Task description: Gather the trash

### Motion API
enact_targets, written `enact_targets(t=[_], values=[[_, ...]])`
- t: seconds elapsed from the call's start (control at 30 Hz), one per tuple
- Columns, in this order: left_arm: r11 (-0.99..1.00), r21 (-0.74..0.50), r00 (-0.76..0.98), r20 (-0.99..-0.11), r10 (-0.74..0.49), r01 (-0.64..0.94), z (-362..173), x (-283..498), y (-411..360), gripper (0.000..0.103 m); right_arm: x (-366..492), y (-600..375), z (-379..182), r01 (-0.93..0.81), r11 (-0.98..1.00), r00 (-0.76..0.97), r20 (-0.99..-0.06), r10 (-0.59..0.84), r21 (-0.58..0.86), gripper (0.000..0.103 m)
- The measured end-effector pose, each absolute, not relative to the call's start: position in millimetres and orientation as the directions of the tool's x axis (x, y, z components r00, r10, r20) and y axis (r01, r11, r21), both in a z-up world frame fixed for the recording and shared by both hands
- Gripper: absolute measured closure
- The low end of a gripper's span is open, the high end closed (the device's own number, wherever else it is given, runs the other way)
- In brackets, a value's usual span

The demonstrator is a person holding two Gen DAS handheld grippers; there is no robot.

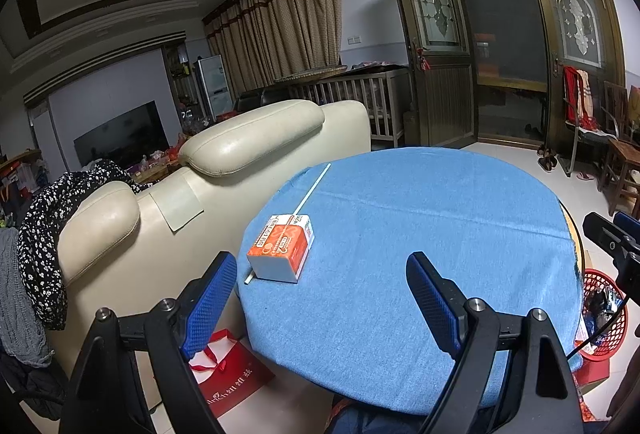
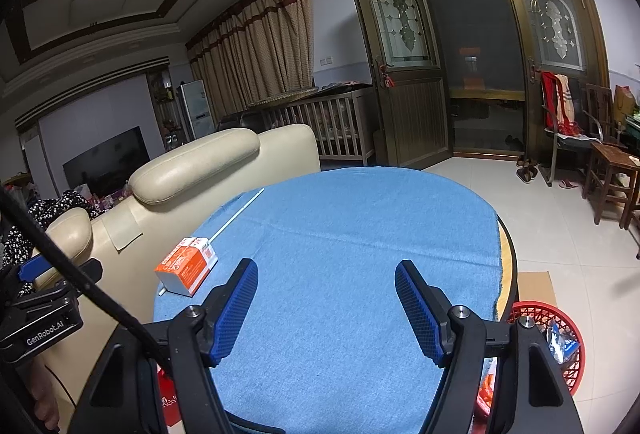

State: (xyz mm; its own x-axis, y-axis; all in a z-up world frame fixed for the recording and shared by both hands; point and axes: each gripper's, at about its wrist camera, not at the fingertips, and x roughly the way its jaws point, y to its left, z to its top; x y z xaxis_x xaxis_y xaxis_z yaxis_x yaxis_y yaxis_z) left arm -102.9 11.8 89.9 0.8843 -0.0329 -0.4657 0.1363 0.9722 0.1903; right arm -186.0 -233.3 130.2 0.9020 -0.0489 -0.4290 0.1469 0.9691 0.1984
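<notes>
Both hand-held grippers agape above table, orange carton untouched.

The orange-and-white carton is covering the middle of the white stick, and its print is reading too small to make out. The table rim is hiding part of the red basket, whose contents are blurring together.
</notes>
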Motion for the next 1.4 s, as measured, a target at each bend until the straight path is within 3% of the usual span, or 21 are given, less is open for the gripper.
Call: enact_targets(t=[1.4], values=[[0.980,0.161,0.849,-0.528,-0.016,0.118,76,-91,25,0.016,-180,-225,124,0.149,0.972,0.888,-0.457,-0.052,0.181,0.029]])
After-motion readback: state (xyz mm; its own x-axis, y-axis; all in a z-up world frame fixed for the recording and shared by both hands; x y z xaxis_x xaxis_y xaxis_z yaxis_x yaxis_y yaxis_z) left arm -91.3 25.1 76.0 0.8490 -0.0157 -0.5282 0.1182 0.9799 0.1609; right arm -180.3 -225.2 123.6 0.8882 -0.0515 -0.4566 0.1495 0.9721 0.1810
